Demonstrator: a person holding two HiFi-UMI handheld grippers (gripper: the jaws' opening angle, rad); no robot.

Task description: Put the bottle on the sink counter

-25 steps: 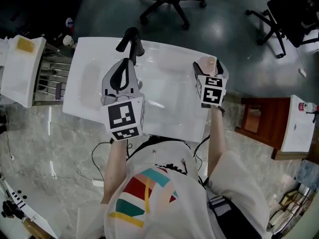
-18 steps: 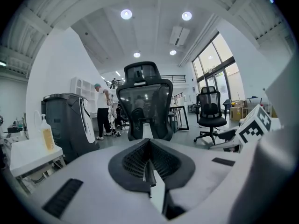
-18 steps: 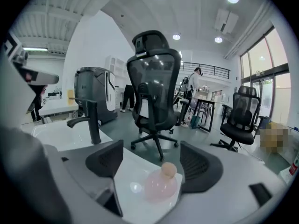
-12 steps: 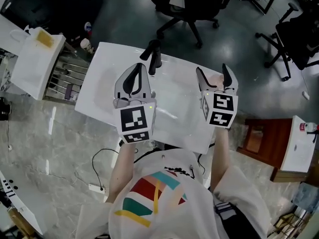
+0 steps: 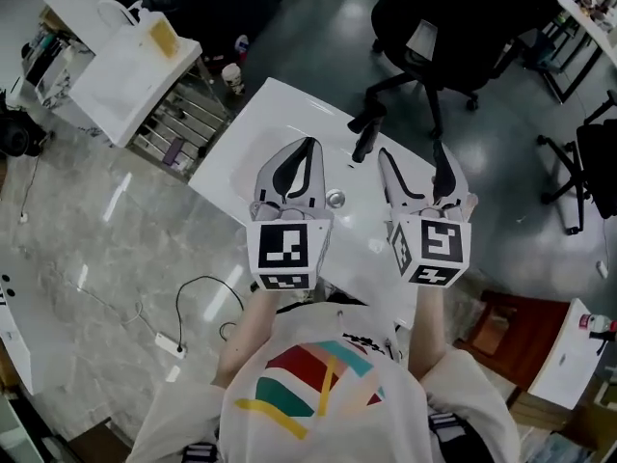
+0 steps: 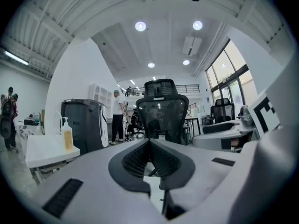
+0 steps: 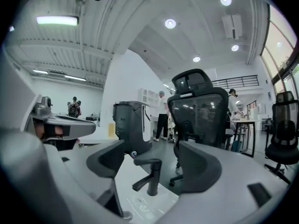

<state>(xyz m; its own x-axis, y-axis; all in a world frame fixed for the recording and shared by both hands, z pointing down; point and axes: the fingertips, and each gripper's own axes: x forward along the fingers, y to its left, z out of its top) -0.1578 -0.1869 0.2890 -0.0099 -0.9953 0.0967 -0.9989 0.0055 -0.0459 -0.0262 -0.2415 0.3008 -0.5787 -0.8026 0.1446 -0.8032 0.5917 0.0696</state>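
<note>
Right gripper view catches the faucet (image 7: 152, 177) beyond the spread right tool (image 7: 152, 154), unseen past the pressed-together left tool (image 6: 150, 146).

Evenly lit indoors by round ceiling lights (image 6: 140, 26) and tall windows (image 6: 230, 76). Soft glare streaks on marble floor (image 5: 96, 249). Heavy fisheye bending and dark corners in both gripper views; blurred close up, sharper farther off.

Sink counter (image 5: 253, 128): faucet (image 5: 364, 135) at far edge, drain (image 5: 335, 199) in basin just before it. Office chair (image 5: 439, 46) behind counter. Wire rack (image 5: 178, 123) left of counter, bag (image 5: 130, 61) beside it. Cable (image 5: 198, 302) on floor, near left.
</note>
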